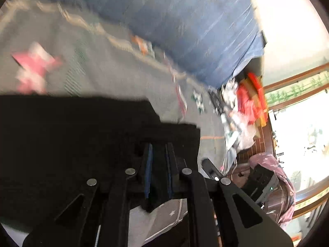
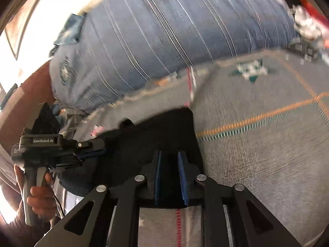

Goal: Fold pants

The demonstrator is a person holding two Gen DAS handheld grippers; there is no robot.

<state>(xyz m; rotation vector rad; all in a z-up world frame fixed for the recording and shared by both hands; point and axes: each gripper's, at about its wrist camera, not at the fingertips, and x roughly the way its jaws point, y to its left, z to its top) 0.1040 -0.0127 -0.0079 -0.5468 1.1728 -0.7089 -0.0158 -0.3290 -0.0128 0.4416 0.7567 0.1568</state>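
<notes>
The black pants [image 1: 67,135] are lifted above a grey patterned bedspread [image 1: 115,70]. My left gripper [image 1: 158,150] is shut on an edge of the pants, black cloth filling the gap between its blue pads. My right gripper [image 2: 170,156] is shut on another edge of the pants [image 2: 164,127], which hang between the two grippers. The left gripper also shows in the right wrist view [image 2: 96,152], held in a hand at the left and clamped on the cloth. Both views are motion-blurred.
A large blue striped cushion [image 2: 164,30] lies along the far side of the bedspread [image 2: 267,144]. A pile of red and white items [image 1: 246,100] sits at the bed's end. A pink patch [image 1: 35,68] is on the bedspread. A window [image 1: 298,133] is at the right.
</notes>
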